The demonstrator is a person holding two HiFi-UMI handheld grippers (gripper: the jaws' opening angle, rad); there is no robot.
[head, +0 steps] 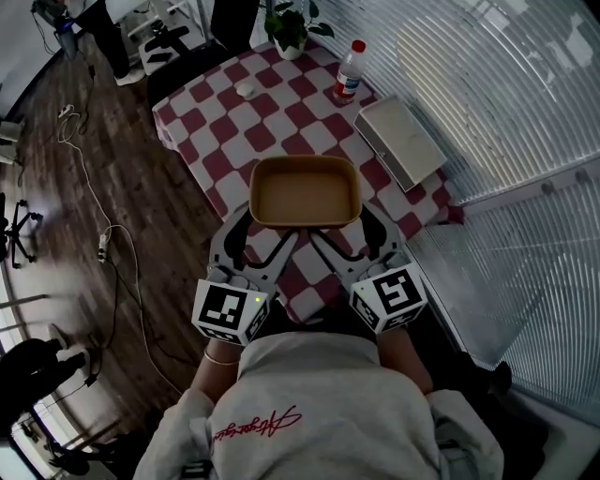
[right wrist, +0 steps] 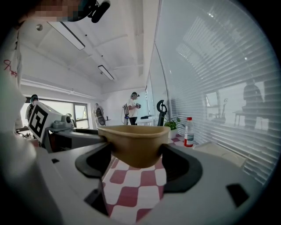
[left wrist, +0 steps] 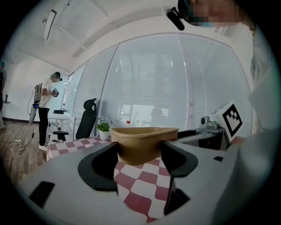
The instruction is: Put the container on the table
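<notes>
Over table (head: 281, 103) | left claw (head: 261, 234), right claw (head: 352, 234) each clamp container (head: 305, 192) | table contact unclear

A clear plastic bottle with a red cap (head: 350, 70) stands near a flat white rectangular box (head: 399, 141); a potted green plant (head: 291, 28) sits beyond.

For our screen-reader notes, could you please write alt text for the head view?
A person's left gripper and right gripper each clamp the near side of an empty tan container, held over the near end of a red-checked table. A bottle, a plant and a flat white box sit farther along.
</notes>
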